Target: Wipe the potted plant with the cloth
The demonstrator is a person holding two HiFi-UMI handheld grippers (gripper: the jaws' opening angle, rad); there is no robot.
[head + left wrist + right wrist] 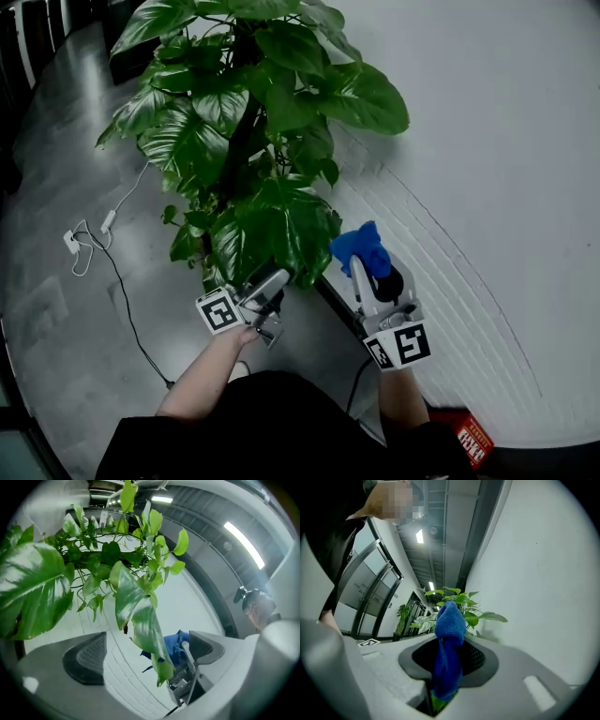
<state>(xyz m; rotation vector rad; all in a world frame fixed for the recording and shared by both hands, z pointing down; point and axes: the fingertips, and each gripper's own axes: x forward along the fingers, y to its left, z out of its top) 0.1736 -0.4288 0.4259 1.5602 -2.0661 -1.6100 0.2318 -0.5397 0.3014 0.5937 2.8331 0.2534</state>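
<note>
Blue cloth (449, 634) clamped in right gripper (448, 660), leaf (139, 620) between spread left gripper (145, 652)

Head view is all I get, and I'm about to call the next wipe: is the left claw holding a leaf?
Observer: No. The left claw is open; a leaf hangs between its pads, pressed by neither.
Operator: Is the cloth secure in the other one?
Observer: Yes. The right claw is shut on the blue cloth, whose bunched end stands up past the pads.
Operator: Where's the cloth relative to that leaf?
Observer: In the left gripper view it shows just behind the leaf's lower half.
</note>
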